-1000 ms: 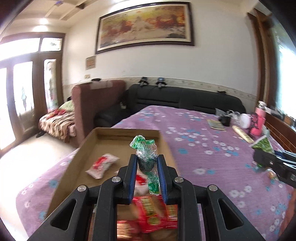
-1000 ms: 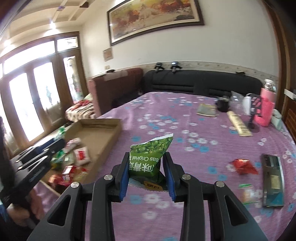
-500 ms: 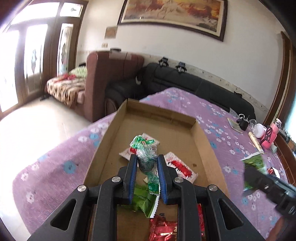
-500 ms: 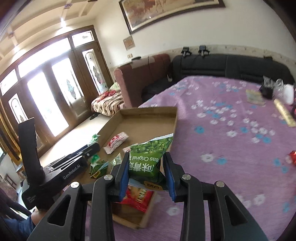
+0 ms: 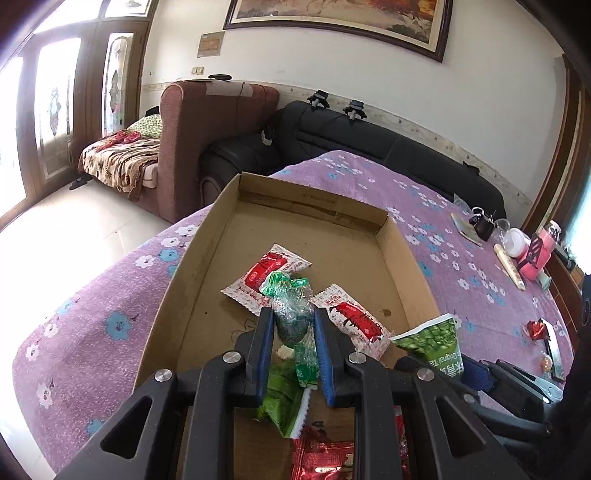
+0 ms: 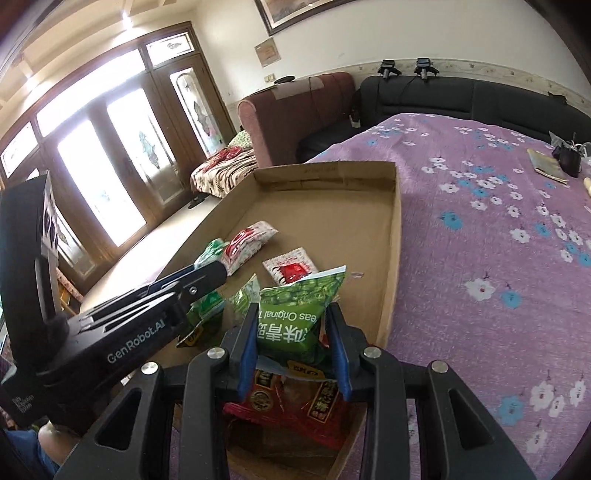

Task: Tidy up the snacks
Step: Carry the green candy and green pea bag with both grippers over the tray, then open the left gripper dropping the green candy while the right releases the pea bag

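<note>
Two snack packs are held over one cardboard tray (image 5: 207, 236), which lies on the purple flowered bedspread (image 5: 443, 221).

Item, held: a clear-and-green crinkly wrapper (image 5: 291, 314), pinched between the blue-padded fingers of the left gripper (image 5: 293, 343), which stand narrow and closed on it. It hangs above the middle of the tray, top end fanned out past the fingertips.

Item, held: a green pea snack bag (image 6: 299, 317), printed side up and upside down to the viewer, clamped by the right gripper (image 6: 293, 339), fingers pressed in on both its sides. It sits above the near right part of the tray, beside the left gripper.

Items lying in the tray: two white sachets with red print, one (image 5: 266, 269) further in, one (image 5: 354, 321) nearer the right wall; a flat green packet (image 5: 284, 402) below the left fingers; red foil packs (image 6: 291, 406) at the near end.

Items on the bedspread outside the tray: a small red wrapper (image 5: 535, 328) far right; a pink object (image 5: 541, 254), a white round container (image 5: 517, 242) and a dark cup (image 5: 482, 227) near the far edge.

Surroundings: black sofa (image 5: 369, 144), brown armchair (image 5: 218, 125), framed painting (image 5: 332, 18), glazed doors (image 6: 99, 162).
</note>
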Demonstrator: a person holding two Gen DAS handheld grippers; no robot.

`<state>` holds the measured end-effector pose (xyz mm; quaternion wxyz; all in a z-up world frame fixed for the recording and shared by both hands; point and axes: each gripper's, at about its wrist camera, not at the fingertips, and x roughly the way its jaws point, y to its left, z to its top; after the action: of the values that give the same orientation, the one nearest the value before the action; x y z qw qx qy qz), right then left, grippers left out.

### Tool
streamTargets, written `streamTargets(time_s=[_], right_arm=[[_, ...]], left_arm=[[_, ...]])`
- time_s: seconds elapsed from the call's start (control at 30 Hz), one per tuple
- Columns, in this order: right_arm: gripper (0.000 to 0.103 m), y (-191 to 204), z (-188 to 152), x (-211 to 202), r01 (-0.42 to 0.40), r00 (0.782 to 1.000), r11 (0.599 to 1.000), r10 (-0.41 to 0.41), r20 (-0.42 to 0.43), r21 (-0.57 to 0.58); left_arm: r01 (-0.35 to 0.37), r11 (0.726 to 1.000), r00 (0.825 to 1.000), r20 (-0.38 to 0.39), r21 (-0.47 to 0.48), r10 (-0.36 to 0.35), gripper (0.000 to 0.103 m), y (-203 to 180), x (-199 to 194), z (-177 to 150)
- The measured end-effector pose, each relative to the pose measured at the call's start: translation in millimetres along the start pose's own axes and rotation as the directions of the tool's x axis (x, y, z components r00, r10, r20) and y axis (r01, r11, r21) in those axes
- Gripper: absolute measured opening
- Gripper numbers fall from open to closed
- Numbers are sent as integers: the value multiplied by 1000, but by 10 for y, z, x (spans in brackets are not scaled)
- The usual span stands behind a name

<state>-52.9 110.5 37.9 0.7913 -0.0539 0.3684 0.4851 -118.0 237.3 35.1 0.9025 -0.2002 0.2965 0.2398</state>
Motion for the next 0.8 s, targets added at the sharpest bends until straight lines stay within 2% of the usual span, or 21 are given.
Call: streamTargets(time_s=[0.3,0.8], right_arm=[[34,41,-44,10,-17,1000,999,18,12,-37],[34,116,-83,-9,8,999,997,-5,35,-75]], left_arm=[[-7,1000,1000,-14,5,7,23,10,31,17],[-34,999,999,-30,22,35,23,-19,60,10]])
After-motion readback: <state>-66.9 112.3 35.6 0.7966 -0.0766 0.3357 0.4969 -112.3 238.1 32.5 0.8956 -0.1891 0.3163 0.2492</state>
